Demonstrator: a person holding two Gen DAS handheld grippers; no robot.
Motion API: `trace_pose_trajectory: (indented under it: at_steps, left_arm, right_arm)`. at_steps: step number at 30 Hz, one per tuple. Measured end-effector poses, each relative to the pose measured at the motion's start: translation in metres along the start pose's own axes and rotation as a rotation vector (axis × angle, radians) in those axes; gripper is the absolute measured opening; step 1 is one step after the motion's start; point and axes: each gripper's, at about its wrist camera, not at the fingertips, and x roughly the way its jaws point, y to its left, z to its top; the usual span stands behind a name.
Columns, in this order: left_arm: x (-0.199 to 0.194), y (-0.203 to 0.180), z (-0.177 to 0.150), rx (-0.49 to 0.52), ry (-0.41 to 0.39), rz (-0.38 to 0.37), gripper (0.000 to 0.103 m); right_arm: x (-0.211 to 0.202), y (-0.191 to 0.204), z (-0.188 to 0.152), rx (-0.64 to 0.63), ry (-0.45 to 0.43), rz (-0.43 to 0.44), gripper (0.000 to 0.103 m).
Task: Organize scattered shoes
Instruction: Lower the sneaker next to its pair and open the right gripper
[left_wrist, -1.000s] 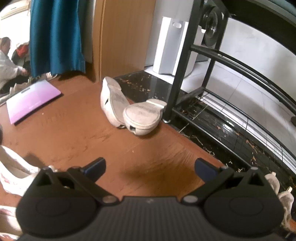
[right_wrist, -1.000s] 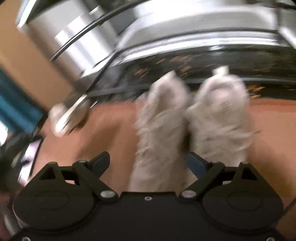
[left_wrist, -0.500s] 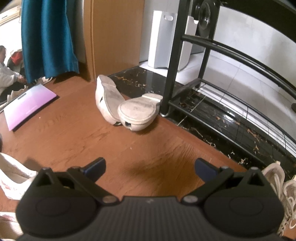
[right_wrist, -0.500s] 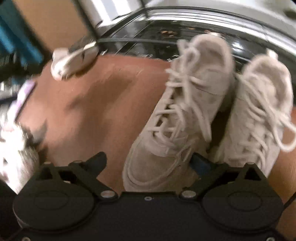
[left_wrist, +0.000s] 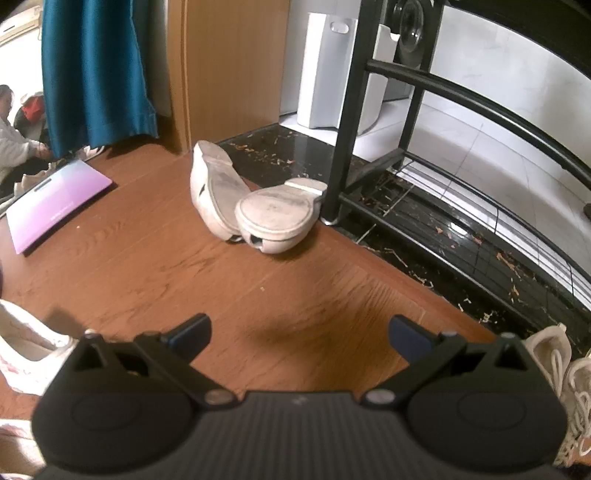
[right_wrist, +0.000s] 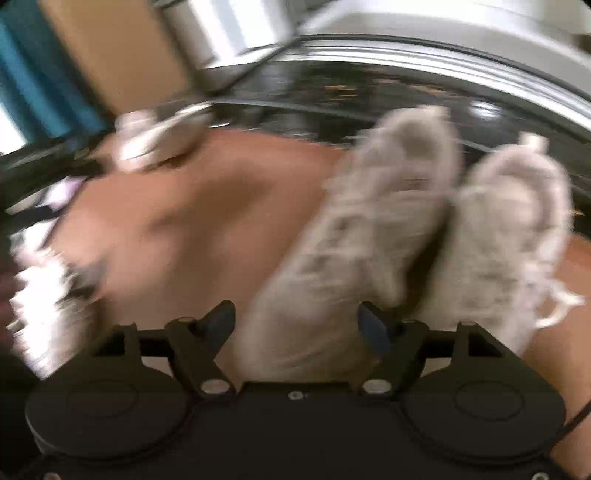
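Left tongs (left_wrist: 299, 334) stand released, empty, above the brown wooden floor (left_wrist: 155, 266). Two white flat shoes (left_wrist: 255, 206) lie overturned, soles showing, touching each other beside the foot of the black metal shoe rack (left_wrist: 343, 147). Right tongs (right_wrist: 297, 325) straddle the heel of the left one of two beige laced sneakers (right_wrist: 373, 236) standing side by side on the floor; its jaws have just been closing, and contact cannot be told through the blur.
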Motion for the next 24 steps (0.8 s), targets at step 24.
trace_pose_trajectory:
  at_steps: [24]
  left_arm:
    - [-0.004, 0.005, 0.001, -0.025, -0.01, -0.001, 0.102]
  right_arm:
    - [0.042, 0.048, -0.033, -0.617, 0.192, -0.426, 0.097]
